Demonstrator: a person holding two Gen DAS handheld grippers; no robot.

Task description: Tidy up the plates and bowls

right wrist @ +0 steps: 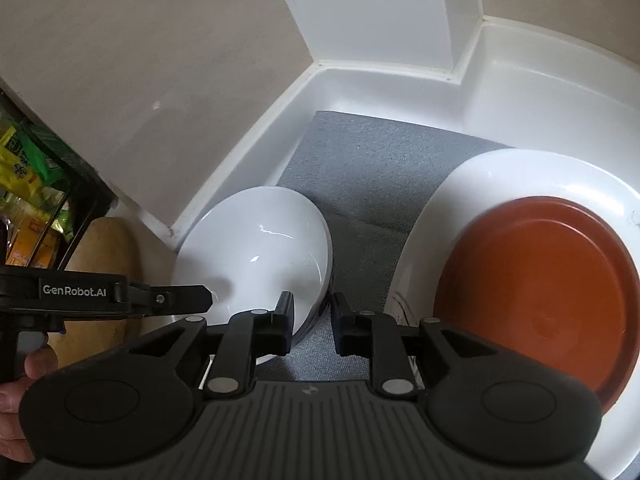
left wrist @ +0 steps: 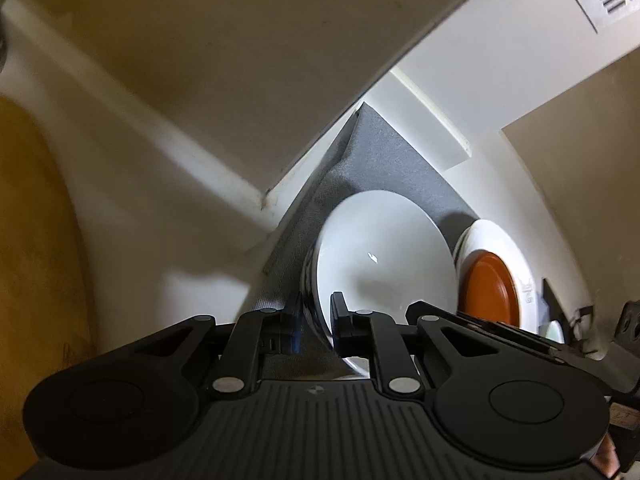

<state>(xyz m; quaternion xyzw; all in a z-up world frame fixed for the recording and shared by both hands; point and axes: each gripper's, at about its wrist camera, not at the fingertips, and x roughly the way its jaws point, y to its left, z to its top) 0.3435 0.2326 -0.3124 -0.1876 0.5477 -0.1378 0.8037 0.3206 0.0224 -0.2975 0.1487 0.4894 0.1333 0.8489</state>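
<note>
A white bowl [left wrist: 380,260] [right wrist: 256,248], the top of a nested stack, sits on a grey mat [left wrist: 380,160] [right wrist: 360,160] in a white corner shelf. My left gripper [left wrist: 318,320] is shut on its near rim, one finger inside and one outside. In the right wrist view the left gripper's finger [right wrist: 196,300] rests on the bowl's left edge. My right gripper [right wrist: 312,320] is shut on the bowl's right rim, with the rim between its pads. To the right lies a brown plate [left wrist: 488,288] [right wrist: 540,292] on a larger white plate [left wrist: 500,244] [right wrist: 500,176].
The shelf's raised white rim [right wrist: 248,136] and a white post [right wrist: 380,20] hem in the mat. Beige walls stand close on both sides. Left of the shelf are a black rack of snack packets [right wrist: 28,176], a yellowish rounded object [right wrist: 108,248] and a person's hand [right wrist: 36,360].
</note>
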